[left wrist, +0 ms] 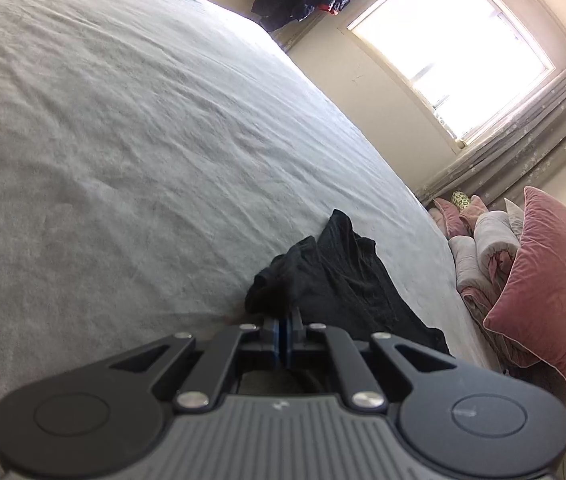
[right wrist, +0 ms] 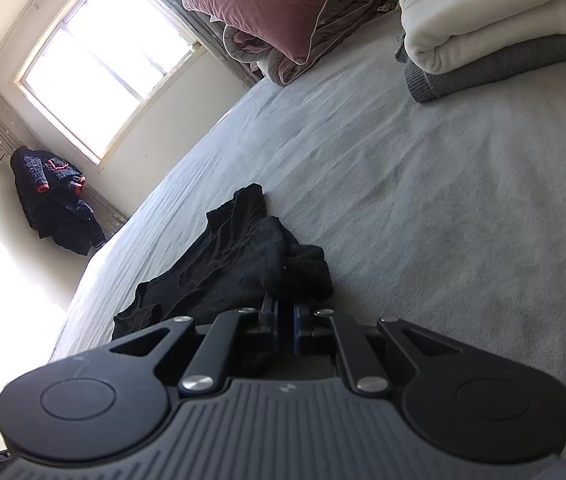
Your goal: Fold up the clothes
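Note:
A crumpled black garment [left wrist: 335, 276] lies on the grey bed sheet [left wrist: 123, 140] near the bed's edge. My left gripper [left wrist: 283, 322] is shut on a bunched edge of it, the cloth hiding the fingertips. In the right wrist view the same black garment [right wrist: 235, 260] spreads toward the window side, and my right gripper [right wrist: 285, 308] is shut on another bunched part of it. A small gap shows between the right fingers lower down, with cloth pinched at the tips.
A folded white garment [right wrist: 487, 16] sits on a folded grey one [right wrist: 503, 64] at the far right of the bed. A pink pillow [left wrist: 543, 280] and rolled bedding [left wrist: 479, 252] lie at the bed's end. Dark clothes [right wrist: 55, 200] hang by the window [right wrist: 103, 60].

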Available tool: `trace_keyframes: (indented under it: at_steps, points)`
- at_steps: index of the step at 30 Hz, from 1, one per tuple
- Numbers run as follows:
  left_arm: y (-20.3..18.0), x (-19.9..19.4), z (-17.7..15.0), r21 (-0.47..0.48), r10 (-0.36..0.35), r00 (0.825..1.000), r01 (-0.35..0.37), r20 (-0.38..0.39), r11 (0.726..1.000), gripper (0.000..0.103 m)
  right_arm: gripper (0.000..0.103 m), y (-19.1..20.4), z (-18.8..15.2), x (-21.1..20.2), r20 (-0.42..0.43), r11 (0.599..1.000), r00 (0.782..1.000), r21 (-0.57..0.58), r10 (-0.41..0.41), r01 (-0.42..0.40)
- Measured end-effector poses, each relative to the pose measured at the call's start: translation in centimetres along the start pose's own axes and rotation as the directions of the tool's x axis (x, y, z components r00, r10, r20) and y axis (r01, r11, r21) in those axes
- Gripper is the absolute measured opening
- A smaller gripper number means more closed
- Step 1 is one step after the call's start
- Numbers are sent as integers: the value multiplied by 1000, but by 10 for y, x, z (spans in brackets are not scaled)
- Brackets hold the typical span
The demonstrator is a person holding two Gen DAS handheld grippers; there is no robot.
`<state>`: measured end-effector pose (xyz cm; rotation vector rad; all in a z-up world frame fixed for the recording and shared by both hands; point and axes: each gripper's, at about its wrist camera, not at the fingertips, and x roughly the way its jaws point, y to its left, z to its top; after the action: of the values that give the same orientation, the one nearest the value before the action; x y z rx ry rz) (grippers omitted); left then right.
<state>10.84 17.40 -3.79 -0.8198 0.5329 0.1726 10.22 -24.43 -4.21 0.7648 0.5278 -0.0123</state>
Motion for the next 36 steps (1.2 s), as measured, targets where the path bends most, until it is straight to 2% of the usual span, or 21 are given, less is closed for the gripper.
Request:
trace_keyframes:
  at_steps: [9,16,22,29,36]
  points:
    - [6,-62,-9,49,1,999,1,-33,999,3,7,11,-7,-47,-17,996,1000,-91,-5,3]
    - [41,-130,-48,54,-3,996,8,-85,999,3,7,-10,-35,-102,-42,991,999,-131,-12,6]
    - [67,-177,-72,28,-15,997,17,-82,999,3,7,-20,-65,-148,-42,985,999,-172,-9,2]
    - [92,-207,-99,38,1,996,2,-85,999,3,7,-26,-98,-179,-31,975,1000,-223,-5,-2]
    - [104,-220,-108,86,11,998,-6,-59,996,1,8,-33,-119,-192,-23,964,1000,-265,1,-7]
